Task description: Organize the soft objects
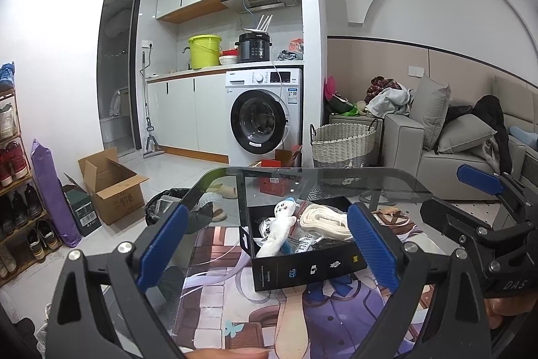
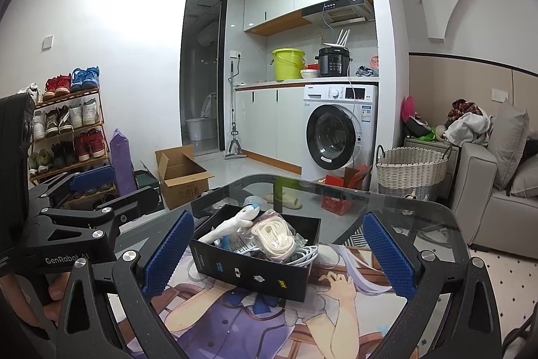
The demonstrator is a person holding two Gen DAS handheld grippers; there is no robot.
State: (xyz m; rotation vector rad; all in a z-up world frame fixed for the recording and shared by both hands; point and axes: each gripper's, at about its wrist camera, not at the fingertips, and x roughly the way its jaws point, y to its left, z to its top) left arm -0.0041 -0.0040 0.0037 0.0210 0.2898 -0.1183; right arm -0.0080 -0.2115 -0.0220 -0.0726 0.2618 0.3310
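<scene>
Both tongs are hovering over the glass table (image 2: 420, 207), spread wide, holding nothing at all. The left gripper (image 1: 269, 244) is framing the black box (image 1: 302, 268) between its blue pads (image 1: 161, 244), the box sitting just ahead and slightly toward the right-hand pad, which is overlapping the box's far corner in this view. The right gripper (image 2: 279, 253) is lining up on the same box (image 2: 255, 271) from the other side, the box lying dead centre between its fingers, apart from both.

Inside the box, a white plush toy (image 1: 279, 231) is lying tilted, its head up at the back, and a coil of white rope (image 1: 324, 219) is resting beside it, touching a tangle of white cable (image 2: 304, 254). The box is sitting on an anime-print mat (image 2: 255, 322).

Writing now: "GenRobot" is reading clearly on the left tool's body in the right wrist view, and "DAS" is showing on the right tool in the left wrist view. The box front is carrying small icons and print too fine to read.
</scene>
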